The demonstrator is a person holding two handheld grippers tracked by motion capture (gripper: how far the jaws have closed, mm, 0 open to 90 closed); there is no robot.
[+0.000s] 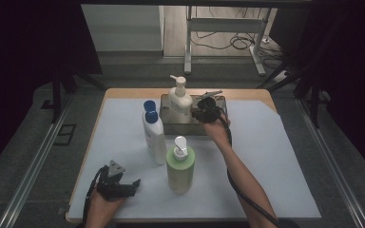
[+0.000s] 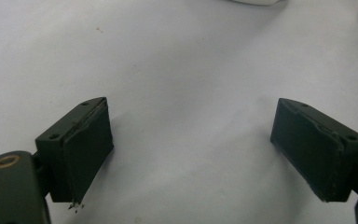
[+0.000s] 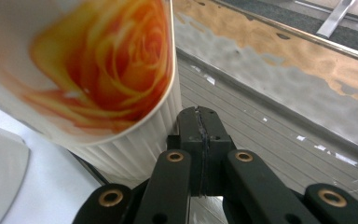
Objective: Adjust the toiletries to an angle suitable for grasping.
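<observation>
A metal tray [image 1: 218,127] stands at the back middle of the white mat, with a white pump bottle [image 1: 179,102] upright in its left part. My right gripper [image 1: 204,112] is down inside the tray just right of that bottle. In the right gripper view its jaws are shut [image 3: 200,128] with nothing between them, beside the bottle's orange rose label [image 3: 98,70] and over the tray's ribbed floor [image 3: 270,140]. My left gripper [image 1: 132,183] rests low at the front left. It stands open [image 2: 191,144] over the bare mat and holds nothing.
A white bottle with a blue cap [image 1: 154,135] and a green pump bottle [image 1: 180,166] stand mid-mat, between the left gripper and the tray. The white mat [image 1: 275,161] covers the wooden table [image 1: 247,93]. Dark curtains flank both sides.
</observation>
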